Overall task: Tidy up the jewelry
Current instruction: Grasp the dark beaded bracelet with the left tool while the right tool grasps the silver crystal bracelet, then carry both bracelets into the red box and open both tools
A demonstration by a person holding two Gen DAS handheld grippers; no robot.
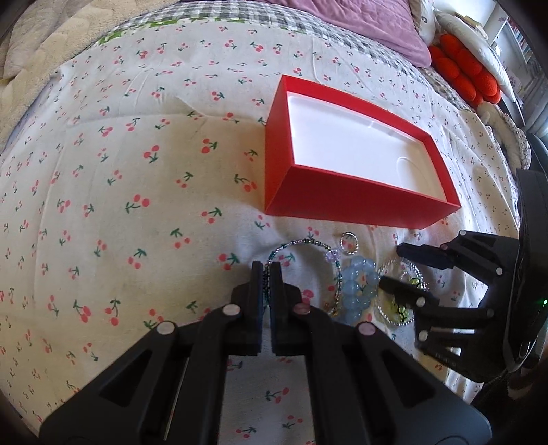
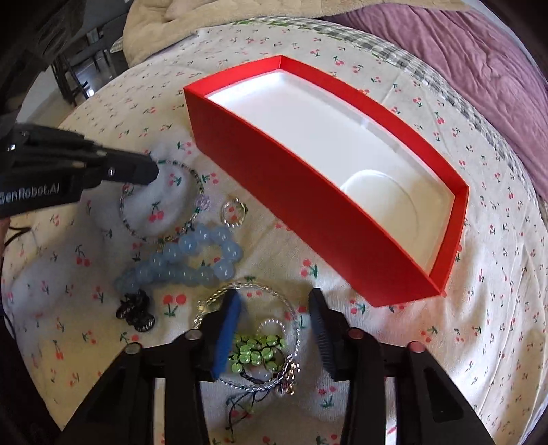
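A red box (image 1: 342, 202) (image 2: 291, 178) with an empty white inside sits open on the cherry-print bedspread. In front of it lie a thin beaded bracelet (image 1: 308, 243) (image 2: 191, 174), a small silver ring (image 1: 349, 243) (image 2: 234, 213), a blue bead bracelet (image 1: 359, 285) (image 2: 191, 263), a silver twisted bangle (image 2: 274, 291) and a green bead bracelet (image 2: 257, 352). My left gripper (image 1: 266, 270) (image 2: 152, 171) is shut on the thin beaded bracelet's edge. My right gripper (image 2: 274, 304) (image 1: 394, 267) is open, fingers straddling the silver bangle and green beads.
A dark black ornament (image 2: 135, 309) lies left of the right gripper. A purple pillow (image 1: 359, 24) and red cushion (image 1: 469, 72) lie beyond the box. A beige blanket (image 2: 191, 20) lies at the bed's far side.
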